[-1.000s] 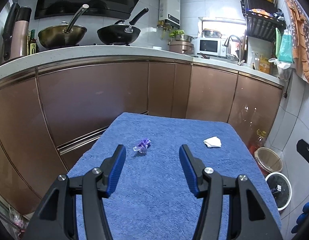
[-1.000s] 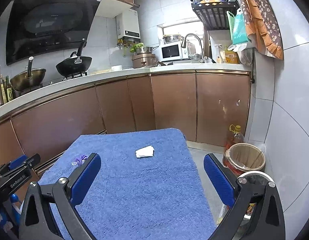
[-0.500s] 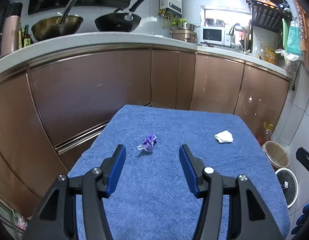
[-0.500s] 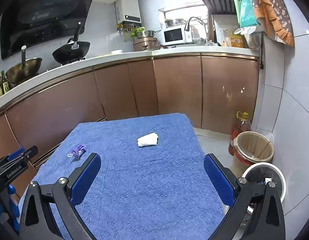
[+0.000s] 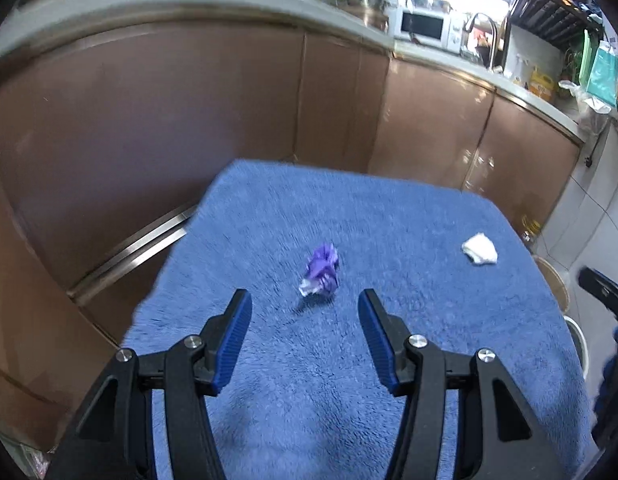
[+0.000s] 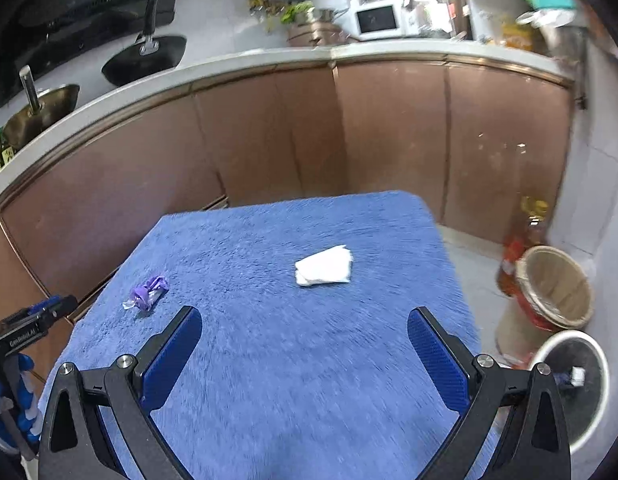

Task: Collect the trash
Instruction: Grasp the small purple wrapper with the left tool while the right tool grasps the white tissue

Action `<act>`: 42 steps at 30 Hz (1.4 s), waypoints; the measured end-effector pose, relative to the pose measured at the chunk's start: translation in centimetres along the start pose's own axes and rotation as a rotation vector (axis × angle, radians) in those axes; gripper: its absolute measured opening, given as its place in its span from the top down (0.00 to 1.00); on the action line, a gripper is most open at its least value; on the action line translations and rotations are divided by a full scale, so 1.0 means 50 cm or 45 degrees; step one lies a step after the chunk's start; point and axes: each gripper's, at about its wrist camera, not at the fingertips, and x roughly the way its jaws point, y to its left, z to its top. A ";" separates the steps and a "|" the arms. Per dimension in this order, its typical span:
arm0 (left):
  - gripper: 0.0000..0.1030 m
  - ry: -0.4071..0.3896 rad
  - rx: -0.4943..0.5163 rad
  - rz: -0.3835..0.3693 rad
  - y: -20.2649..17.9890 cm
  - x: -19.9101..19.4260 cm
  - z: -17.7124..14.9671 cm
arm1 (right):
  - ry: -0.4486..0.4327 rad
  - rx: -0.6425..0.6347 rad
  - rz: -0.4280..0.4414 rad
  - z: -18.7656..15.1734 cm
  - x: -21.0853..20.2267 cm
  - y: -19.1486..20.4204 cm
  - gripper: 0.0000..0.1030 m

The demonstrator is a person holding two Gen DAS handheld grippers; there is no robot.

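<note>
Lining up on the purple wrapper (image 5: 321, 274) in the left wrist view: left gripper (image 5: 305, 314) has its tongs apart and empty, and the wrapper lies on the blue towel (image 5: 309, 400) just ahead of the gap between the tips, not yet between them. Pointing down at an angle probably suits a scoop-and-pinch on something this flat and crumpled. White tissue (image 5: 479, 249) sits well off to the right near the towel's edge. Whole frame is smeared; can't read what the wrapper is. Right edge shows a black piece and some blue, likely the other gripper, cut off.

Right wrist view: right gripper (image 6: 305, 338) has its tongs spread wide, nothing between them, roughly centred on the tissue (image 6: 324, 266), which is still well ahead of the tips. Wrapper (image 6: 148, 293) is off left, near the left gripper's tip (image 6: 33, 322) poking in at the frame edge. Two bins on the floor right of the table: tan basket (image 6: 557, 288) and white-rimmed bin (image 6: 571, 384) with some scraps inside, contents too small to identify. Both sit close, so I'd judge the drop is short.
</note>
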 end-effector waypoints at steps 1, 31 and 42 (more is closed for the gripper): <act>0.48 0.034 0.002 -0.022 0.005 0.024 0.002 | 0.028 -0.009 0.010 0.010 0.034 0.001 0.00; 0.71 0.205 0.060 -0.125 -0.029 0.200 0.043 | 0.194 -0.045 0.119 0.055 0.269 -0.047 0.90; 0.71 0.093 0.169 -0.249 -0.138 0.035 0.042 | 0.044 -0.014 0.168 0.011 0.019 -0.048 0.90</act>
